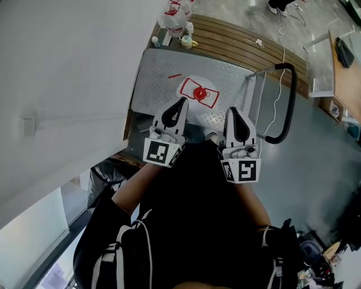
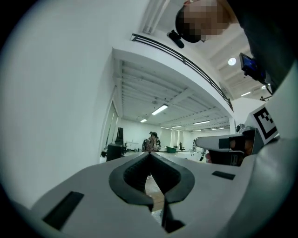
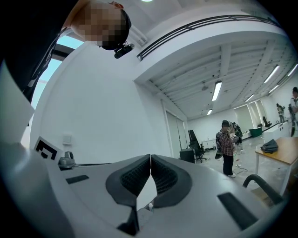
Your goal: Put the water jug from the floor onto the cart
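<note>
Seen from above in the head view, the water jug (image 1: 198,93), clear with a red cap, stands upright on the cart's grey checker-plate deck (image 1: 155,79). Both grippers are held level in front of the person's chest, nearer to me than the jug and apart from it. The left gripper (image 1: 181,100) is shut and holds nothing; in its own view the jaws (image 2: 150,153) meet at the tips. The right gripper (image 1: 233,110) is also shut and holds nothing, its pads (image 3: 150,158) touching. The jug shows in neither gripper view.
The cart's black handle (image 1: 287,101) curves up at its right end. A slatted wooden board (image 1: 237,36) with small bottles and a bag (image 1: 175,17) lies beyond the cart. A white wall stands at the left, a desk (image 1: 344,56) at the right. A person (image 3: 227,146) stands far off.
</note>
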Action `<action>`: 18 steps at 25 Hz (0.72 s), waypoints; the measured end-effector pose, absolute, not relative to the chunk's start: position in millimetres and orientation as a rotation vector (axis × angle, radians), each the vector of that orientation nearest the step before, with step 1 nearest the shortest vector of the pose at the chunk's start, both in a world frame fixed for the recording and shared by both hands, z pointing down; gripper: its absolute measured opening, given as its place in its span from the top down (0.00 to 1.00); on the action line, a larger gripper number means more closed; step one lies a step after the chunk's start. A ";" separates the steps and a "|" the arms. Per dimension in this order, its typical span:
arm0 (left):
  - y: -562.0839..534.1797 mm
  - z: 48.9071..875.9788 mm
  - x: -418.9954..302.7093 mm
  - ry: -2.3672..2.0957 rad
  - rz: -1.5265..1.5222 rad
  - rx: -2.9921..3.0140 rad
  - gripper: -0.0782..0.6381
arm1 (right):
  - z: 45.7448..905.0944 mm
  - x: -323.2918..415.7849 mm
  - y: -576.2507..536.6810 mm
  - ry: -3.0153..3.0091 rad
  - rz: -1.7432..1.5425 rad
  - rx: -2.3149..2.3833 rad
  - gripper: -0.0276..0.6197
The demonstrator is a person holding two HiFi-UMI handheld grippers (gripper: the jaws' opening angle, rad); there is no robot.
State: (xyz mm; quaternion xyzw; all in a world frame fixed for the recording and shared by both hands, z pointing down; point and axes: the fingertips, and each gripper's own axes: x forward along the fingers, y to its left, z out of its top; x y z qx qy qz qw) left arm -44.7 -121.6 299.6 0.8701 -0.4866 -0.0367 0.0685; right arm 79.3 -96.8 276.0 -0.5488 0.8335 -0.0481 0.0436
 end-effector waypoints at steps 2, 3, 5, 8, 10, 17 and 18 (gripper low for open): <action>-122.8 293.5 -56.4 -1.500 -0.137 2.633 0.87 | 273.5 68.9 -99.1 2.549 -0.140 -1.677 0.93; -123.4 290.9 -62.0 -1.511 -0.148 2.637 0.87 | 272.2 63.8 -100.1 2.550 -0.134 -1.678 0.93; -123.0 288.3 -72.0 -1.519 -0.160 2.652 0.87 | 271.6 53.0 -101.3 2.556 -0.125 -1.682 0.93; -120.8 289.1 -84.0 -1.512 -0.159 2.683 0.87 | 274.3 37.4 -102.7 2.566 -0.120 -1.684 0.93; -121.5 287.7 -89.5 -1.505 -0.162 2.693 0.87 | 275.7 31.3 -105.1 2.566 -0.121 -1.691 0.93; -126.7 284.9 -102.6 -1.477 -0.176 2.718 0.87 | 276.5 17.1 -111.4 2.566 -0.103 -1.736 0.93; -127.6 285.2 -104.0 -1.472 -0.177 2.719 0.87 | 277.0 15.6 -112.0 2.566 -0.101 -1.743 0.93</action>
